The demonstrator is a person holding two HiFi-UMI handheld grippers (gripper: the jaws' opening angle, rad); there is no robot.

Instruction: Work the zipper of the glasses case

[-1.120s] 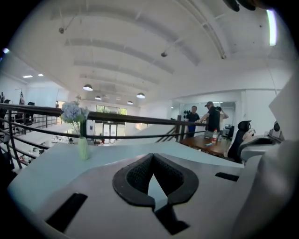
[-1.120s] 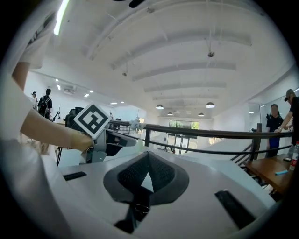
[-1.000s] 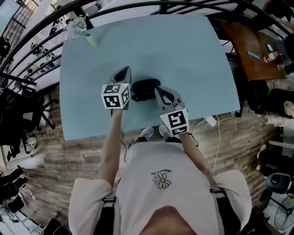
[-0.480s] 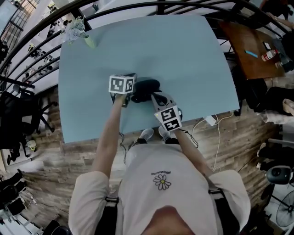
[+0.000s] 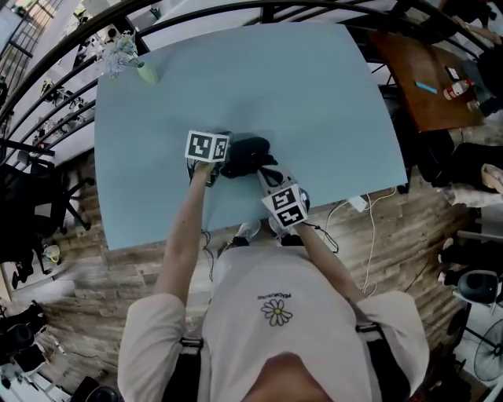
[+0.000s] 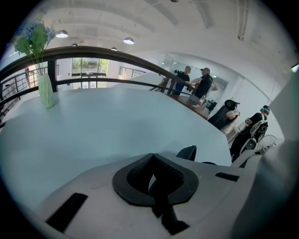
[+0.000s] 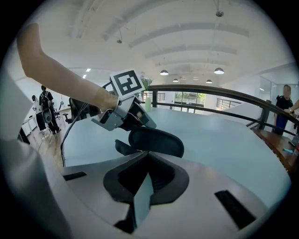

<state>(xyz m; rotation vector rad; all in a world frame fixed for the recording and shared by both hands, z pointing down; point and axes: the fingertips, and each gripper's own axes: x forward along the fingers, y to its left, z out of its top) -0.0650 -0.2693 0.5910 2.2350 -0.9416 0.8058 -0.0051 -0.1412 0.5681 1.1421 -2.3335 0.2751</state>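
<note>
A black glasses case (image 5: pixel 248 154) lies on the light blue table (image 5: pixel 314 94), a little back from its front edge. My left gripper (image 5: pixel 223 159) sits low at the case's left end, its marker cube above it. In the left gripper view the jaws (image 6: pixel 153 156) are closed with nothing between them, and only a corner of the case (image 6: pixel 188 152) shows past them on the right. My right gripper (image 5: pixel 266 174) points at the case's near right side, shut and empty. In the right gripper view the case (image 7: pixel 156 140) lies just beyond the jaw tips (image 7: pixel 147 155), with the left gripper (image 7: pixel 140 119) at its far end.
A pale green vase of flowers (image 5: pixel 126 55) stands at the table's far left corner. A black railing (image 5: pixel 236 12) curves behind the table. A wooden table (image 5: pixel 428 90) with a bottle stands to the right. A white cable and plug (image 5: pixel 360 206) lie on the floor.
Both grippers have come down from above the table to the case, and both have tipped further downward. The case has not moved.
</note>
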